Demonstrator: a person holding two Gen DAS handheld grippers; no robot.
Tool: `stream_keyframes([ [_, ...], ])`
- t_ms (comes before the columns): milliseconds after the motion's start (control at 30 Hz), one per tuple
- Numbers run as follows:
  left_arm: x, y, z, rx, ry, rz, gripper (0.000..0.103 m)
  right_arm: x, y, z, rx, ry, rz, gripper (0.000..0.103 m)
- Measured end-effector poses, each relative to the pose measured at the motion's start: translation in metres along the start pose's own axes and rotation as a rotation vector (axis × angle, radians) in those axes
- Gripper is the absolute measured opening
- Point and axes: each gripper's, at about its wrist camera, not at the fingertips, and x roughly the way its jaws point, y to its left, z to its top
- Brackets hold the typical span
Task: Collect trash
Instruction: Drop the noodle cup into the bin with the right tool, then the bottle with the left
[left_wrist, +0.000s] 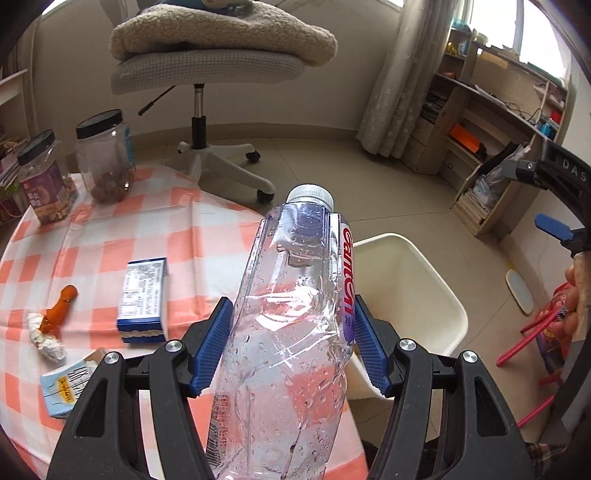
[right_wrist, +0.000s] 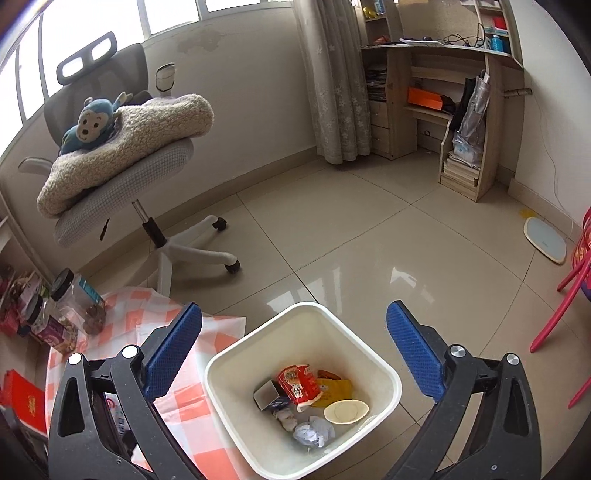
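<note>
My left gripper (left_wrist: 291, 325) is shut on a crushed clear plastic bottle (left_wrist: 291, 314) with a white cap, held over the table's right edge beside the cream trash bin (left_wrist: 439, 295). On the checked tablecloth (left_wrist: 92, 236) lie a blue carton (left_wrist: 144, 299), an orange scrap with a white tissue wad (left_wrist: 48, 328) and a light blue packet (left_wrist: 62, 387). My right gripper (right_wrist: 293, 347) is open and empty above the bin (right_wrist: 391, 373), which holds a red cup (right_wrist: 299, 384), crumpled paper (right_wrist: 312, 434) and other trash.
Two black-lidded jars (left_wrist: 105, 155) stand at the table's far left. An office chair (right_wrist: 122, 177) with a blanket and a blue monkey toy stands behind. A wooden desk with shelves (right_wrist: 461, 110) is on the right; a red chair frame (right_wrist: 561, 306) is at the right edge.
</note>
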Motion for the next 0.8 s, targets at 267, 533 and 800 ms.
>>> stream_keyframes([
  [267, 0.023, -0.063, 0.009, 0.046, 0.034, -0.067, 0.063, -0.006, -0.032, 0.010, 0.078, -0.020, -0.010, 0.096],
  [533, 0.041, -0.104, 0.021, 0.070, 0.066, -0.115, 0.064, -0.009, -0.054, 0.018, 0.129, -0.038, -0.029, 0.096],
  [800, 0.043, -0.100, 0.036, 0.048, 0.072, -0.080, 0.084, -0.010, -0.056, 0.017, 0.122, -0.042, -0.050, 0.096],
])
